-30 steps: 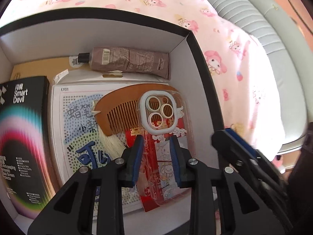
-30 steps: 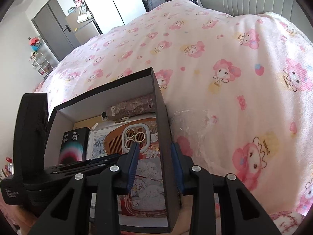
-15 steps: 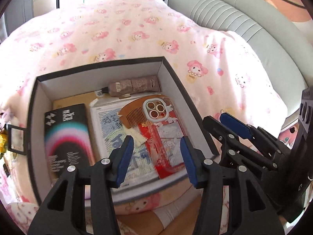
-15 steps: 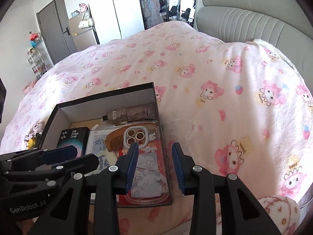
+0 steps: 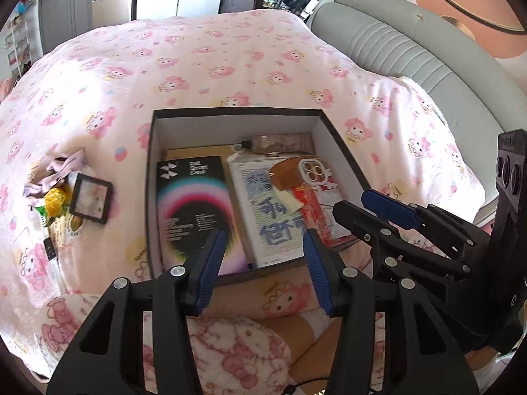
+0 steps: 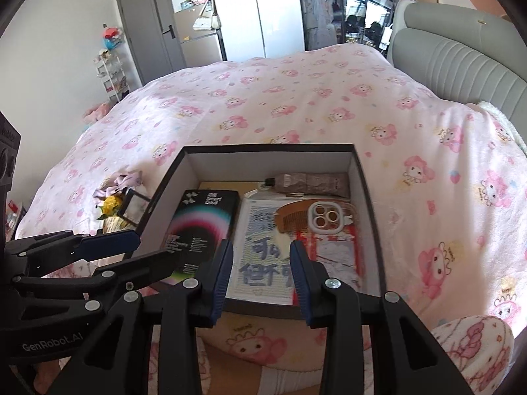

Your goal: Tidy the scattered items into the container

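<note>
A black box [image 5: 230, 112] [image 6: 266, 148] sits on the pink bed. In it lie a black Smart Devil package [image 5: 194, 204] [image 6: 202, 227], a printed sheet [image 5: 260, 204], a wooden comb [image 5: 285, 172] [image 6: 291, 219], a phone case [image 5: 316, 174] [image 6: 329, 220] and a brown tube [image 5: 283, 142] [image 6: 313, 181]. Left of the box lie a small black frame [image 5: 90, 199] [image 6: 133, 209], a yellow wrapper [image 5: 54, 199] and a crumpled cloth [image 5: 62, 168]. My left gripper [image 5: 263, 247] is open and empty above the box's near edge. My right gripper [image 6: 260, 253] is open and empty, over the box.
A grey padded headboard [image 5: 411, 52] [image 6: 454, 62] runs along the right. A small dark stick [image 5: 49, 248] lies on the quilt at the left. Wardrobes and a grey door [image 6: 148, 33] stand beyond the bed. Pink pyjama legs show at the bottom.
Both grippers have pulled back and up from the box. The left gripper has opened wider, leaving the phone case in the box. The scattered items left of the box have come into view.
</note>
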A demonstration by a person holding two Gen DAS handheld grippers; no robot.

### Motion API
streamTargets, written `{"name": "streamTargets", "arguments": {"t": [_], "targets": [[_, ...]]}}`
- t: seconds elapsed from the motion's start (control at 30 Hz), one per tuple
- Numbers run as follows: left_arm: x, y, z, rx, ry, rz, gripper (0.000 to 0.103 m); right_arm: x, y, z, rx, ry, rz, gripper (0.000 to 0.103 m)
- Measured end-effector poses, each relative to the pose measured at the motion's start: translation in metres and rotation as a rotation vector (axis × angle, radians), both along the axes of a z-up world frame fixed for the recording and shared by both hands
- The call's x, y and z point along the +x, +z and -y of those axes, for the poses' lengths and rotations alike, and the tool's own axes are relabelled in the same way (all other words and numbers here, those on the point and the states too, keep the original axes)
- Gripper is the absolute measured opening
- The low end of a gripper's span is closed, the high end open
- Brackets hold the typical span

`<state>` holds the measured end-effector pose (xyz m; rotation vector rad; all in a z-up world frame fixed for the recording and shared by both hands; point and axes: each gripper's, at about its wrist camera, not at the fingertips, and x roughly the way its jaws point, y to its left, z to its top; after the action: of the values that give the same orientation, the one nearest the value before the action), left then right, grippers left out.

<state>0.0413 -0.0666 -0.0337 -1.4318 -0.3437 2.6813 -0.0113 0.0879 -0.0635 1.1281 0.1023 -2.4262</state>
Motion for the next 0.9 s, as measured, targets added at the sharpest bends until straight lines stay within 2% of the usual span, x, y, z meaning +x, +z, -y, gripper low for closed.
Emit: {"name": "streamTargets", "arguments": {"t": [0.13,0.2,0.3,0.37,0.5,0.57,0.7,0.77,0.83,0.9], "targets": [[0.013,-0.002,0.048,-0.002,0.104,0.002,0.048,0.008,0.001,0.045,-0.015,0.050,0.003,0.032],[0.024,-0.002,0.079,-0.018,0.168,-0.004,0.047,0.012,0.000,0.080,-0.018,0.112,0.005,0.032],[0.042,-0.011,0.132,0.056,0.277,-0.011,0.050,0.015,-0.003,0.132,-0.040,0.235,0.047,0.032],[0.052,-0.023,0.166,0.110,0.372,-0.003,0.051,0.017,-0.007,0.161,-0.084,0.246,0.054,0.032],[0.067,-0.051,0.222,0.150,0.516,0.023,0.051,0.016,-0.029,0.221,-0.082,0.342,0.152,0.032],[0.072,-0.071,0.246,0.164,0.573,0.051,0.050,0.012,-0.040,0.250,-0.048,0.418,0.189,0.032],[0.078,-0.120,0.281,0.225,0.631,0.127,0.048,0.000,-0.066,0.293,-0.007,0.553,0.320,0.032],[0.078,-0.145,0.293,0.316,0.631,0.155,0.042,-0.007,-0.080,0.310,0.009,0.595,0.369,0.032],[0.075,-0.167,0.304,0.404,0.632,0.182,0.035,-0.013,-0.095,0.323,0.032,0.604,0.384,0.032],[0.068,-0.181,0.309,0.410,0.630,0.205,0.032,-0.014,-0.111,0.334,0.088,0.608,0.395,0.032]]}}
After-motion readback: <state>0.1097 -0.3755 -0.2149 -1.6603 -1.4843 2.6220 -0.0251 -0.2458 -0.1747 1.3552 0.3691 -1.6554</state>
